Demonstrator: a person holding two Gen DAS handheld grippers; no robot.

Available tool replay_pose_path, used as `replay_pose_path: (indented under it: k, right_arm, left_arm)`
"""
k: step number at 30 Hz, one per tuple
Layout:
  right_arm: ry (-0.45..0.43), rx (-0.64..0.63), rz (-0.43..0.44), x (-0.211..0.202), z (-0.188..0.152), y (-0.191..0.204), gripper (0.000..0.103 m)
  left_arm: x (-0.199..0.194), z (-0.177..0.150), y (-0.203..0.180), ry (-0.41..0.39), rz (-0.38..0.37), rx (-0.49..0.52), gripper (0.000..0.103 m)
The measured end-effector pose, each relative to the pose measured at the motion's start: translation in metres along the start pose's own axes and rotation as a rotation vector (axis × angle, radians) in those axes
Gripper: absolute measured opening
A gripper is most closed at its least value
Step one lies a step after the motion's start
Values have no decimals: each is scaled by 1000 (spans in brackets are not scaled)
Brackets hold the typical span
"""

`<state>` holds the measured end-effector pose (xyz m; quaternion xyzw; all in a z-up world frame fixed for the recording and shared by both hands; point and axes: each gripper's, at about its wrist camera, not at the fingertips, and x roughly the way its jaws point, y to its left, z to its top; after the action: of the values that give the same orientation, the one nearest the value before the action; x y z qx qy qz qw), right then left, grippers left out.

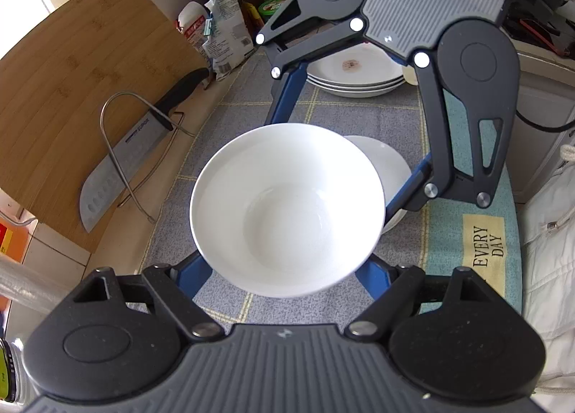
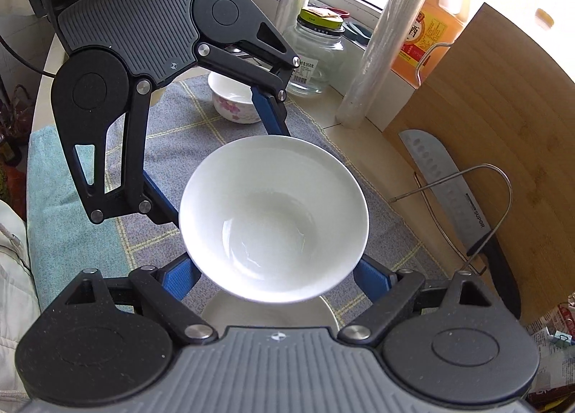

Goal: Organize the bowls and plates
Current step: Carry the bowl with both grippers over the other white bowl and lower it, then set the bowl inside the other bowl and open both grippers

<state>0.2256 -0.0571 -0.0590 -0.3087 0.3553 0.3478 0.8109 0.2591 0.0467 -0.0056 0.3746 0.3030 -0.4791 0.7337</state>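
Both the left gripper (image 1: 287, 269) and the right gripper (image 2: 276, 276), jaws part open, clamp one white bowl (image 1: 287, 208) from six and twelve o'clock.

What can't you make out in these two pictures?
- Left tool fingertips: left wrist view, hidden under the bowl.
- Right tool fingertips: right wrist view, hidden under the same bowl.
- Plate: mostly covered by the bowl in both views.
- Plate stack: left wrist view, partly behind the right tool.
- Floral bowl: right wrist view, partly behind the left tool.
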Motion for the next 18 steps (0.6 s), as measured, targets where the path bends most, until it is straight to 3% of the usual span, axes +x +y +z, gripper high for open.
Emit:
replay_pose_path:
  k: [18]
  right_arm:
    - [62,99,-38,-15,-48,-1,94]
  left_arm:
    - [30,33,-23,-3,-109,41,85]
